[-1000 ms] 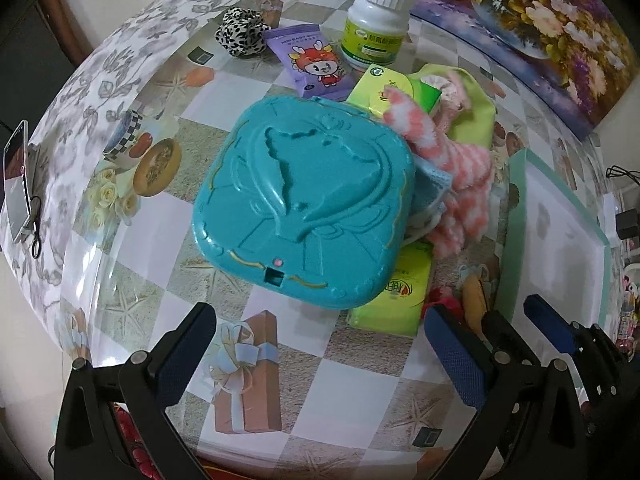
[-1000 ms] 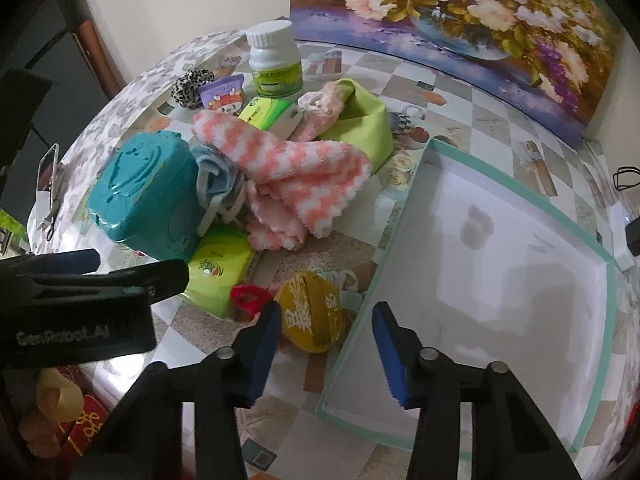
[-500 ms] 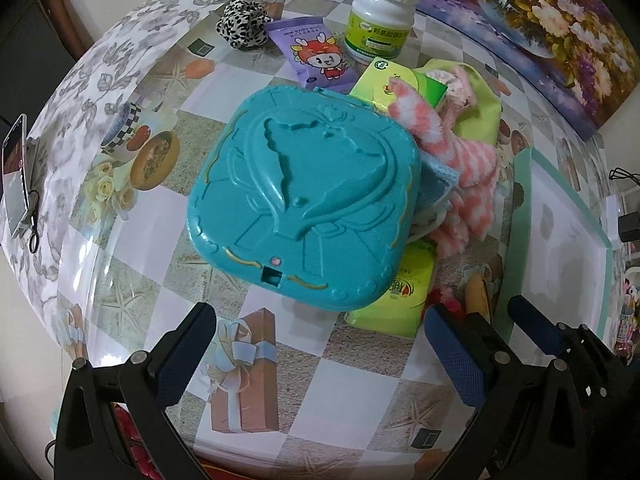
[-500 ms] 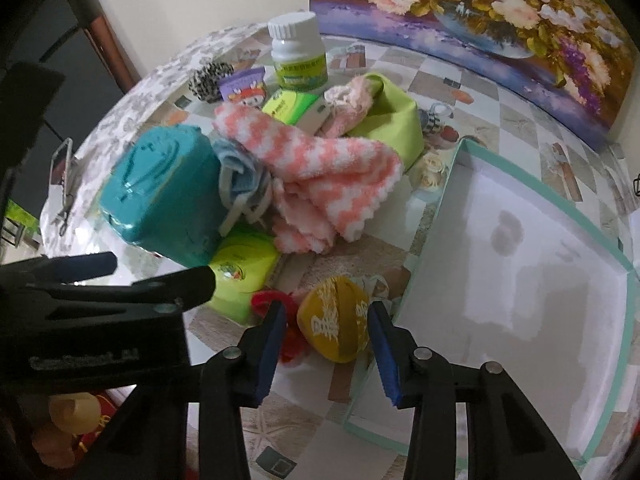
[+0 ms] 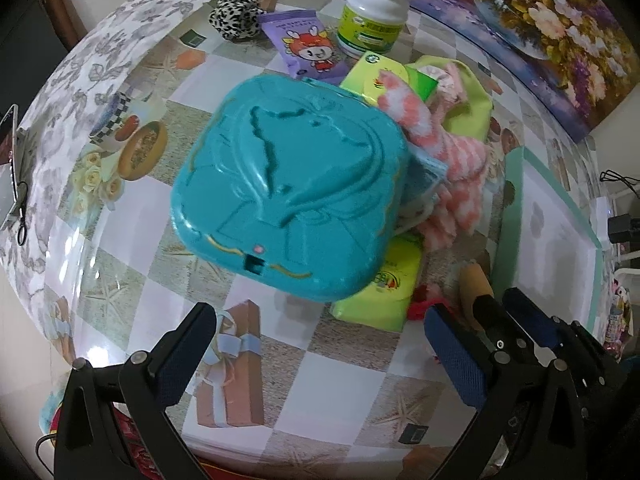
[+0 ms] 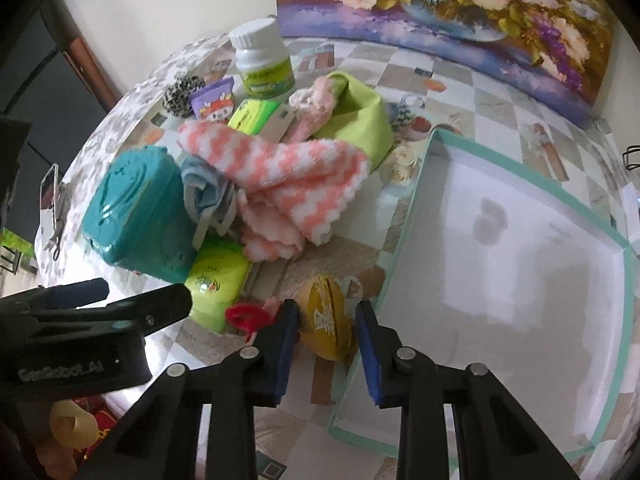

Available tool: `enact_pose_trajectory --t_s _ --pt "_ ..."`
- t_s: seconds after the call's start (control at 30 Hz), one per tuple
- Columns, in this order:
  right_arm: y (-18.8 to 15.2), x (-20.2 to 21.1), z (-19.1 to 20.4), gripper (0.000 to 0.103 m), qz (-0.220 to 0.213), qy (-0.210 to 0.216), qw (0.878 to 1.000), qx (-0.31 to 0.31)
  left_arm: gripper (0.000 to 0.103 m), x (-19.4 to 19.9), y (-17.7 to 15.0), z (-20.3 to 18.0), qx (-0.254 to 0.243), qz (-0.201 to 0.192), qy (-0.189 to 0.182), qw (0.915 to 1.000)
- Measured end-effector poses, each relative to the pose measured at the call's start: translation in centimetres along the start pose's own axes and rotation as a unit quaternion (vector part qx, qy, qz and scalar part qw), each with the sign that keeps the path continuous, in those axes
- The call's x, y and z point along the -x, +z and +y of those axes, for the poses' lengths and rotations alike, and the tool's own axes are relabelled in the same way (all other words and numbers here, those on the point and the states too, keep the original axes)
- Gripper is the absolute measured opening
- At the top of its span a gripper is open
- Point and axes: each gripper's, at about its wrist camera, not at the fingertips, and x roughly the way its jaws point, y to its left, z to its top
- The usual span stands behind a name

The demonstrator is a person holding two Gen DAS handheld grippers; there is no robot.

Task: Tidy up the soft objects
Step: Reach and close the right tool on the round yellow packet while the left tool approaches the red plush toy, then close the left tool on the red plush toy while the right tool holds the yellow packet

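Yellow soft pouch [image 6: 329, 328] now lies between the closing jaws of the right gripper [image 6: 326, 346], narrowed since a second ago; contact is not yet confirmed. Left gripper [image 5: 316, 354] hangs released.

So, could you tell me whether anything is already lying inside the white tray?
No, the white tray shows only its bare floor, with nothing lying inside it.

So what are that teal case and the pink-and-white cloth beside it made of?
The teal case looks like hard moulded plastic: glossy, with raised relief lines. The pink-and-white cloth seems a fluffy microfibre or fleece: fuzzy pile, scalloped edge, limp folds.
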Motion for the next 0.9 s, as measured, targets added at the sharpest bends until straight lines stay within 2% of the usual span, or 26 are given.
enact_pose_trajectory --t_s 0.1,0.17,0.37,0.53,0.8,0.9 --pt "0.1 0.5 0.4 0.027 -0.011 -0.022 1.000 0.013 0.103 -0.1 0.0 -0.3 0.004 0.001 -0.008 1.0000" --pt "0.1 0.7 0.2 0.013 -0.014 -0.017 1.000 0.007 0.103 -0.1 0.0 -0.3 0.008 0.004 -0.015 0.9998" --pt "0.1 1.0 -0.7 0.010 -0.016 -0.002 1.000 -0.013 0.102 -0.2 -0.3 -0.6 0.008 0.010 -0.025 0.9996" --pt "0.0 1.7 -1.0 0.009 -0.026 0.010 0.999 -0.024 0.096 0.1 -0.7 -0.9 0.008 0.010 -0.035 0.9993" --pt "-0.5 4.5 -2.1 0.009 -0.065 0.040 0.996 -0.057 0.092 0.9 -0.8 -2.0 0.011 -0.004 -0.058 0.9982" --pt "-0.8 5.8 -2.8 0.009 -0.083 0.043 0.993 -0.071 0.084 0.9 -0.8 -2.9 -0.001 -0.005 -0.063 0.9980"
